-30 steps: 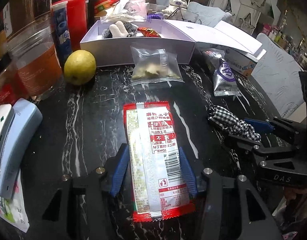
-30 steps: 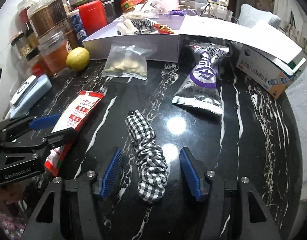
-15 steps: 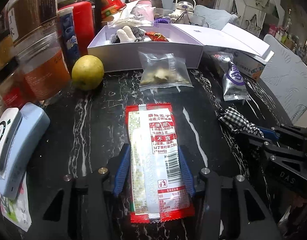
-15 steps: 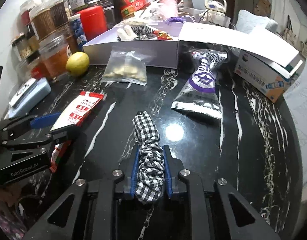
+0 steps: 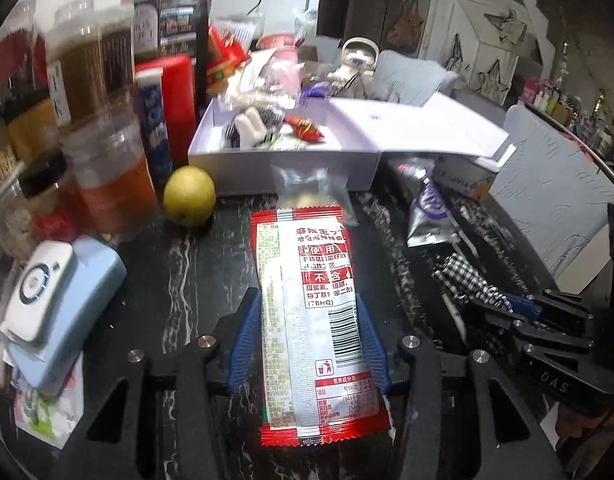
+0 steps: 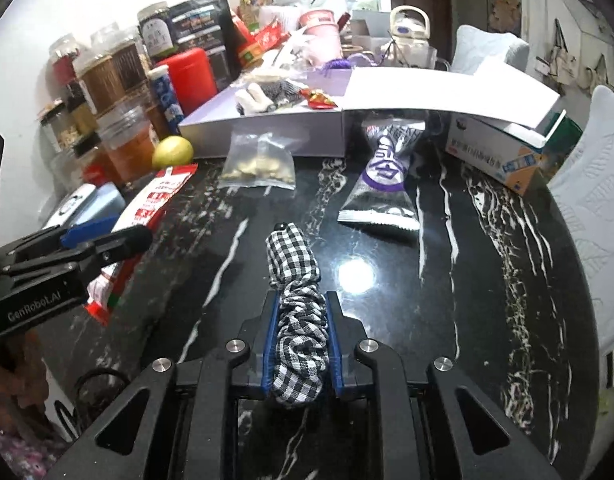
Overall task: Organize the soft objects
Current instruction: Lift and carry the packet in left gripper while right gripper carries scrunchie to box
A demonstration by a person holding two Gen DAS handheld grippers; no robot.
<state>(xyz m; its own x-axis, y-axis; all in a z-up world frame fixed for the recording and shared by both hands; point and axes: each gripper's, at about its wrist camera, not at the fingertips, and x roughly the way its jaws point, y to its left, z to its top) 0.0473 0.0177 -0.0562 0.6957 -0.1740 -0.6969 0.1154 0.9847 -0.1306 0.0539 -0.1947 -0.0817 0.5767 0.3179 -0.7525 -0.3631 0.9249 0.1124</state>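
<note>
Clamping the red packet (image 5: pixel 311 320) between its blue pads, the left gripper (image 5: pixel 307 344) holds it lengthwise above the black marble desk (image 6: pixel 487 280). The right gripper (image 6: pixel 301 344) is closed tight on the checked scrunchie (image 6: pixel 297 320), whose far end sticks out past the fingers. Farther on lie a clear bag (image 6: pixel 259 164) and a purple pouch (image 6: pixel 383 176), both against the white box (image 6: pixel 267 136) at the desk's far edge. A lemon (image 5: pixel 189 196) sits by the box's left corner.
</note>
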